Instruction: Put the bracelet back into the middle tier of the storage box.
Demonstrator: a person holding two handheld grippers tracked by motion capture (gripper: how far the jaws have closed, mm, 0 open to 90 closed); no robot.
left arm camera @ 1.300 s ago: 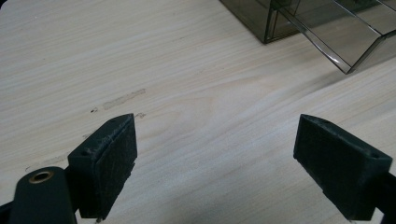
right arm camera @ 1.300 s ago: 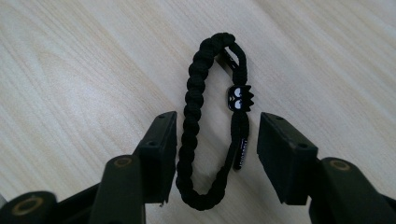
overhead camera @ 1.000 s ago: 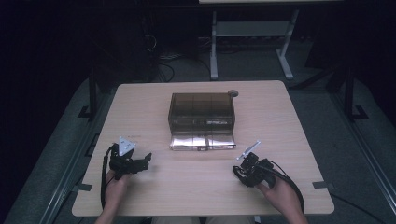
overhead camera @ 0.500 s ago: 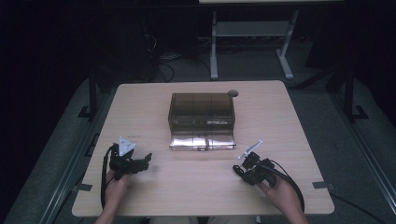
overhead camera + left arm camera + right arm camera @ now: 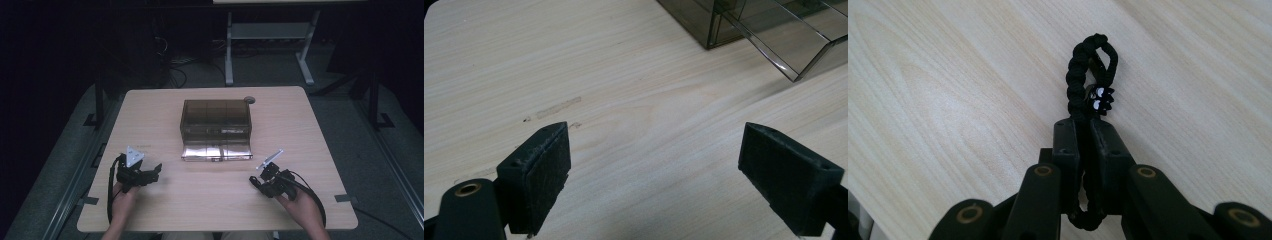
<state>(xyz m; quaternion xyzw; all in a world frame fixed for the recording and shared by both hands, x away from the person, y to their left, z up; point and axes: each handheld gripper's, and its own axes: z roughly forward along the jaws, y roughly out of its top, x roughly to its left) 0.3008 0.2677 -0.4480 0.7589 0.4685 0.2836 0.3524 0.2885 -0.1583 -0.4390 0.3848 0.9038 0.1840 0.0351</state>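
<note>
At the near right of the table (image 5: 165,105), your right gripper (image 5: 1083,120) is pinched tight on a black braided cord loop (image 5: 1087,75) with a small black-and-white bead on it; the loop sticks out past the jaw tips, just above the wood. In the high view that right gripper (image 5: 260,181) sits near the front edge, well apart from the smoky clear plastic box (image 5: 216,120) in the middle of the table. The box's drawer (image 5: 217,151) is pulled out toward you and looks empty, as far as the tinted plastic lets you tell. Your left gripper (image 5: 664,165) has its jaws spread wide with nothing between them, low over bare wood at the near left, the box's corner (image 5: 724,30) ahead of it. So the pickup looks done; carrying the cord to the drawer, releasing it and closing the drawer seem left.
</note>
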